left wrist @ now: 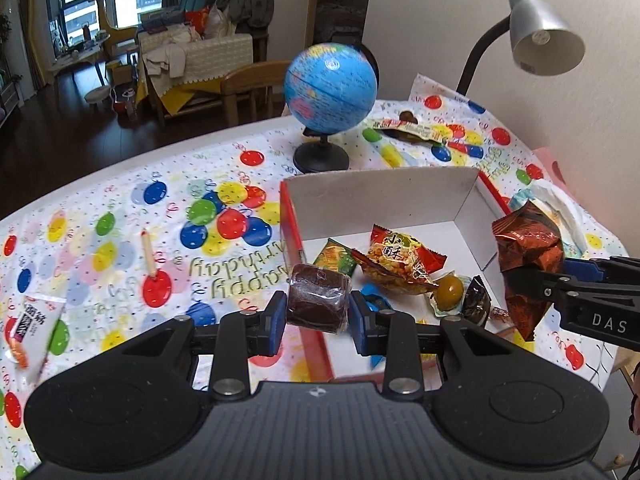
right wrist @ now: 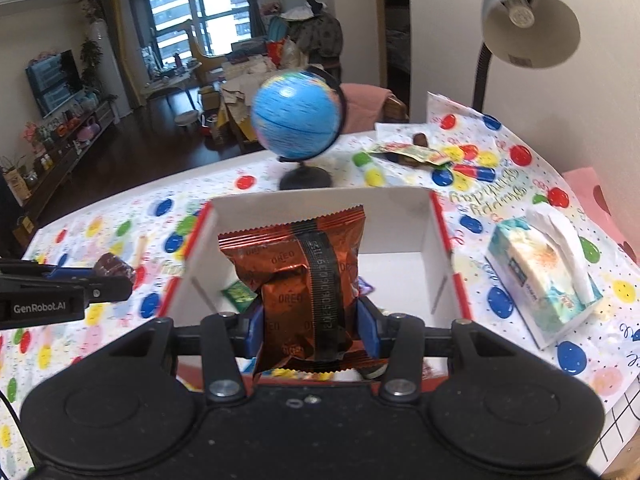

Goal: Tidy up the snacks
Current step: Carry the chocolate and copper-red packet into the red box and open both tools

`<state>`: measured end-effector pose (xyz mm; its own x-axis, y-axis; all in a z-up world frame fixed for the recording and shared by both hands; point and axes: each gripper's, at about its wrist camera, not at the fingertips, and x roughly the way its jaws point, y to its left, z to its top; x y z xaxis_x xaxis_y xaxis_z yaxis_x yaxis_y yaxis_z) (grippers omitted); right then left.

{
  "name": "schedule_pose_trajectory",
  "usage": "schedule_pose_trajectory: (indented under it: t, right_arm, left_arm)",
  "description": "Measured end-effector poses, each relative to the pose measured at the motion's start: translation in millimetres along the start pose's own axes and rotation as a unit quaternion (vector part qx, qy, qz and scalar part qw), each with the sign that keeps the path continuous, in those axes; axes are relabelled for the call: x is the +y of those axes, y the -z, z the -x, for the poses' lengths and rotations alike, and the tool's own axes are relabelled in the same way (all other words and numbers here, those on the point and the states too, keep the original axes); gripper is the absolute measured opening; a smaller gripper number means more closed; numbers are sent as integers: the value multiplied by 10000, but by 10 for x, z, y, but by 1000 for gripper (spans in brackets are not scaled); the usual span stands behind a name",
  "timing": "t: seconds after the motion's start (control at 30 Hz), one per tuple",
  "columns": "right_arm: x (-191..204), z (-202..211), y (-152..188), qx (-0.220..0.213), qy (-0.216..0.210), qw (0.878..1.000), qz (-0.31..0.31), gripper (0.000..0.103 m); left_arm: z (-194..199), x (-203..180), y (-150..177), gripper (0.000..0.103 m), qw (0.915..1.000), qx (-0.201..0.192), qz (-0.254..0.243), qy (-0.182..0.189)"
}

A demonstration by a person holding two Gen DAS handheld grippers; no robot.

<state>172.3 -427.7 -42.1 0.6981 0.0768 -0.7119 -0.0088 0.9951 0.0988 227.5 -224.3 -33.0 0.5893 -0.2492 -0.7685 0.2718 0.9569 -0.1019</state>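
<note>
My left gripper [left wrist: 318, 304] is shut on a dark brown wrapped roll [left wrist: 318, 298], held above the near left rim of the red and white box [left wrist: 384, 196]. Inside the box lie several snacks, among them a red and yellow packet [left wrist: 400, 260], a green packet [left wrist: 336, 258] and a round yellow sweet [left wrist: 449, 291]. My right gripper [right wrist: 311, 326] is shut on a copper-red Oreo packet [right wrist: 296, 276], over the near edge of the same box [right wrist: 400, 216]. That packet [left wrist: 528, 256] shows at the right in the left wrist view, and the roll [right wrist: 114, 266] at the left in the right wrist view.
A blue globe [left wrist: 331, 88] on a black stand sits behind the box. A grey desk lamp [left wrist: 540, 32] leans over the far right. More snack packets [left wrist: 412, 128] lie at the back. A tissue box [right wrist: 540, 276] stands right of the box. A white packet [left wrist: 34, 328] lies at the left.
</note>
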Motion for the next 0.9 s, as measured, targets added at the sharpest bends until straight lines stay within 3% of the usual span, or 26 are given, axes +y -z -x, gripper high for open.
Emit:
schedule_pose_trajectory:
  t: [0.47,0.9]
  right_arm:
    - [-471,-584,-24,469,128,9988,-45,45]
    - [-527,-972,-7,846,192,9961,160,45]
  left_arm:
    - [-635,-469,-205,32,9984,271,-489,8]
    - [-1159,-597,-234,32,9940,730,-798,-169]
